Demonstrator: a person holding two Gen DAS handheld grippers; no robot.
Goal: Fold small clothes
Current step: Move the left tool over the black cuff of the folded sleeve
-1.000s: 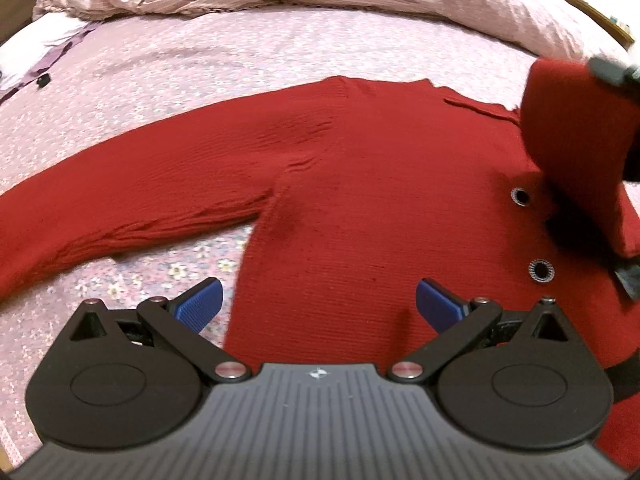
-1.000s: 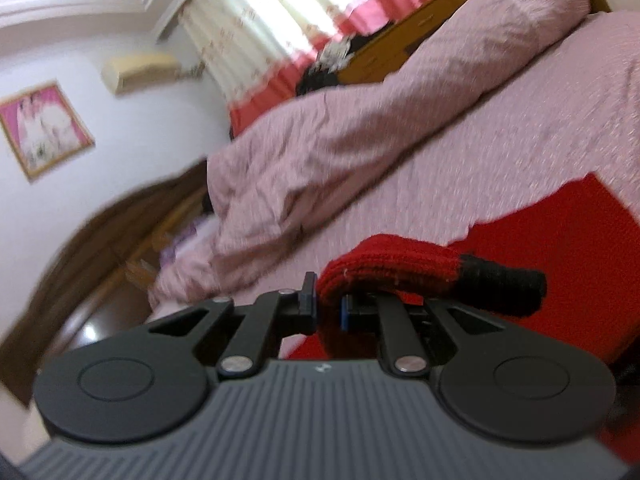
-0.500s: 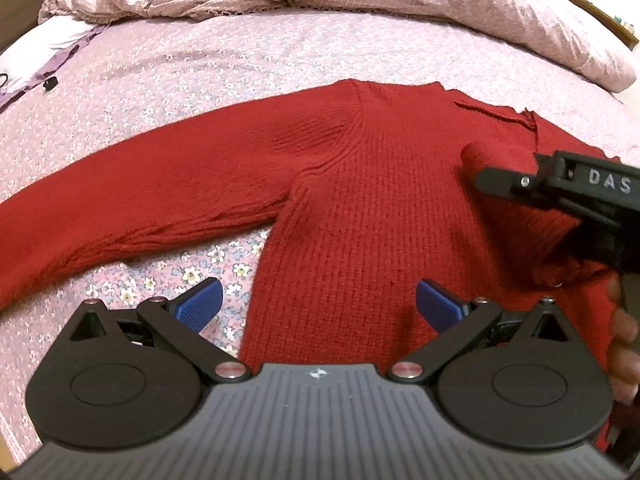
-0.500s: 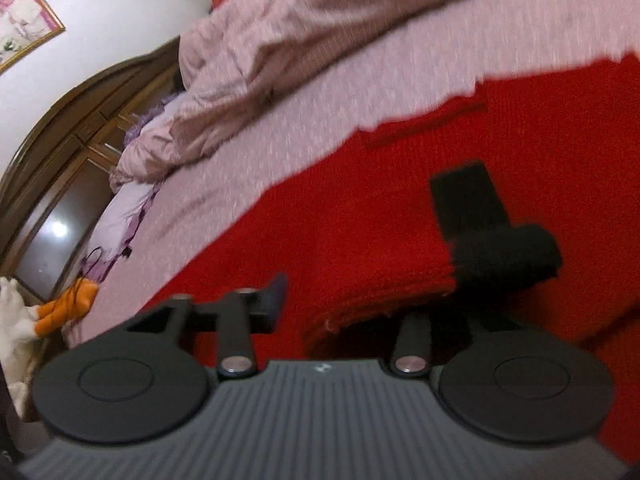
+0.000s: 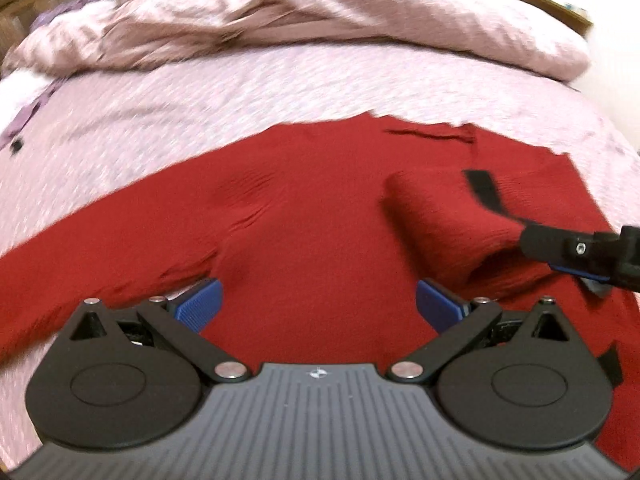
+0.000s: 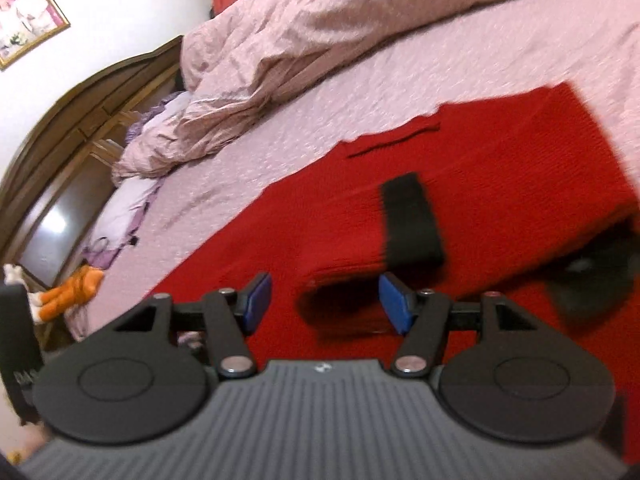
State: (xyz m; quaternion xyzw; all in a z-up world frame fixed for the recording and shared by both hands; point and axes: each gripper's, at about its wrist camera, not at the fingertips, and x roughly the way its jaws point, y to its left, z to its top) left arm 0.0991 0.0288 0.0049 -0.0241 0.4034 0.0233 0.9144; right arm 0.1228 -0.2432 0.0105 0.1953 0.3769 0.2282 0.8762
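Left view: the red sweater [image 5: 312,216] lies flat on the pink bed [image 5: 280,92], so it can be folded. One sleeve [image 5: 104,216] is stretched out to the left and is not folded yet. The other sleeve [image 5: 444,216] is laid over the chest on the right, with its black cuff [image 5: 482,188] on top. That looks like the first fold. The left gripper [image 5: 318,306] is near, over the bottom of the sweater. Its jaws are wide and hold nothing, maybe ready for the left sleeve. The right gripper [image 5: 576,264] pokes in from the right, beside the folded sleeve.

A second ago the right sleeve was up in the air on the right. Now it is down on the chest. The two round buttons seen then are hidden.

Right view: the right gripper [image 6: 324,306] is just near the folded sleeve [image 6: 360,236] and cuff [image 6: 412,220]. Its jaws have just been opening and are about half wide. Nothing is between them, because the sleeve has been let go to stay where it lies. The quilt [image 6: 320,40] is bunched far away.

A second ago these jaws were pinched on the sleeve end.
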